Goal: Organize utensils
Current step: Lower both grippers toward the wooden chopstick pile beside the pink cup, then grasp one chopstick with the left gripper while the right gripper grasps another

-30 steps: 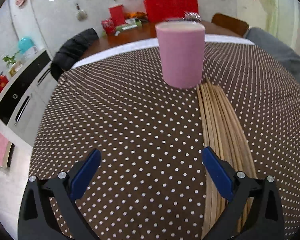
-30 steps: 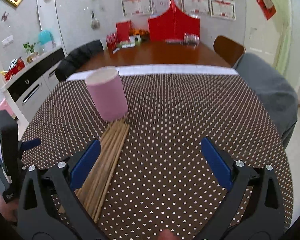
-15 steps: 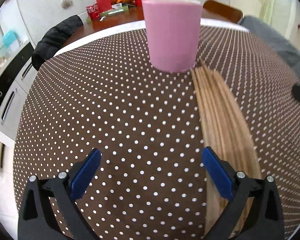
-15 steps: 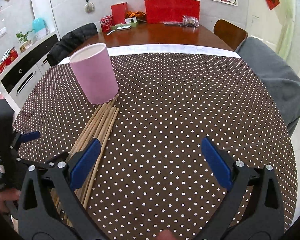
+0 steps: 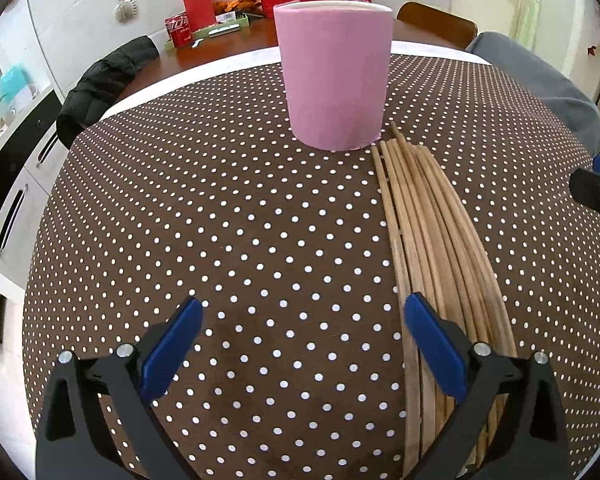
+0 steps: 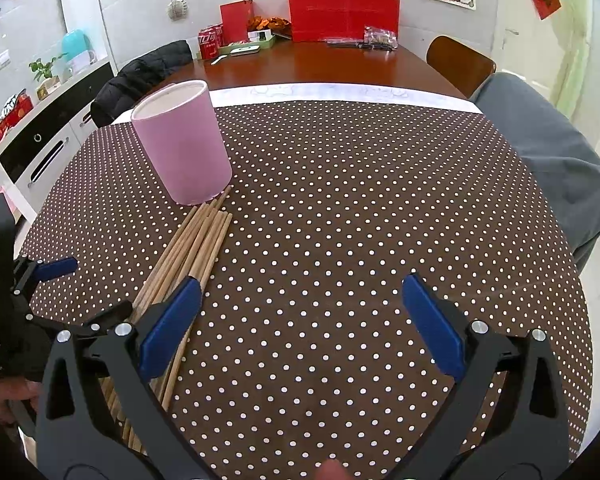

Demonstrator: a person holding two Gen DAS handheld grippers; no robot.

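Note:
A pink cylindrical holder [image 5: 334, 76] stands upright on the brown polka-dot tablecloth [image 5: 228, 232]; it also shows in the right wrist view [image 6: 182, 144]. A bundle of several wooden chopsticks [image 5: 432, 240] lies flat just in front of and right of the holder, tips near its base; it also shows in the right wrist view [image 6: 188, 256]. My left gripper [image 5: 302, 316] is open and empty, its right finger over the chopsticks' near part. My right gripper [image 6: 300, 292] is open and empty, right of the chopsticks. The left gripper shows at the left edge of the right wrist view [image 6: 40, 276].
Beyond the cloth is a wooden table [image 6: 320, 64] with red boxes and cans. A black jacket hangs on a chair [image 6: 140, 76] at back left. A grey-clad chair [image 6: 540, 148] stands at the right. Cabinets [image 6: 40, 140] run along the left.
Both grippers have moved forward and lower toward the holder and chopsticks. The left gripper's right finger now lies over the chopstick bundle. Both stay open.

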